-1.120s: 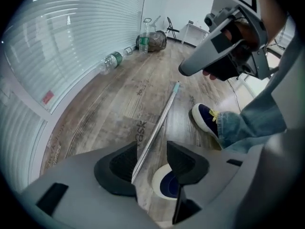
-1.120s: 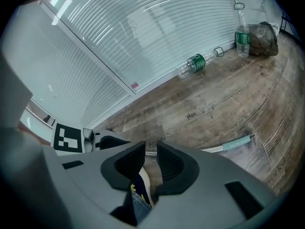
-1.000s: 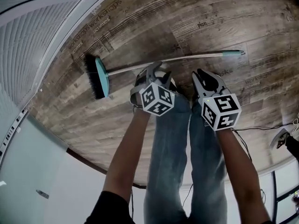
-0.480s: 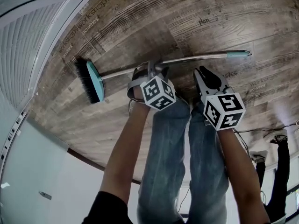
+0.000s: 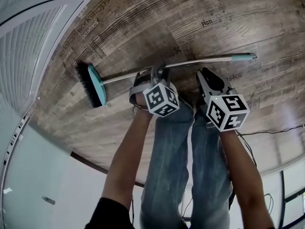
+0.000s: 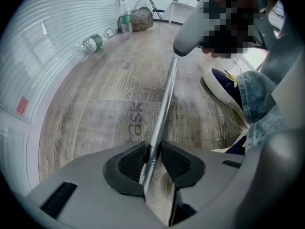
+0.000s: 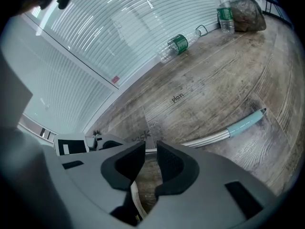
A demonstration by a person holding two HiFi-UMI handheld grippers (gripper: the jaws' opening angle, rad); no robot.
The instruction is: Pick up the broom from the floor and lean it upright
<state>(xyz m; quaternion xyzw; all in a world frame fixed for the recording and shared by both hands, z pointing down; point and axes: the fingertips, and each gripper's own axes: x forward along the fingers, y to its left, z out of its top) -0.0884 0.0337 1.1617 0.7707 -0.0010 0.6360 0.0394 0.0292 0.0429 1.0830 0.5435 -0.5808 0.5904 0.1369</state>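
Note:
The broom lies flat on the wooden floor, its black-bristled teal head (image 5: 93, 85) at the left. Its metal handle (image 5: 200, 61) runs right to a teal grip (image 5: 243, 57). My left gripper (image 5: 159, 71) points steeply down at the handle's middle. Its jaws have just been closing, and the black pads (image 6: 131, 161) now press on the handle (image 6: 164, 109) from both sides. My right gripper (image 5: 206, 76) hovers just short of the handle (image 7: 209, 138), further right. Its jaws stand apart (image 7: 150, 154) with nothing between them.
A white ribbed wall (image 5: 28, 37) borders the floor at the left. Plastic bottles (image 7: 178, 44) and a brown bag (image 7: 248, 6) lie along its foot. My jeans and a dark shoe (image 6: 224, 87) are close beside the handle. A thin cable (image 5: 271, 130) crosses the floor at the right.
Both grippers have come down toward the handle. The left gripper's jaws have gone from wide apart to closed round the handle. The broom has not moved.

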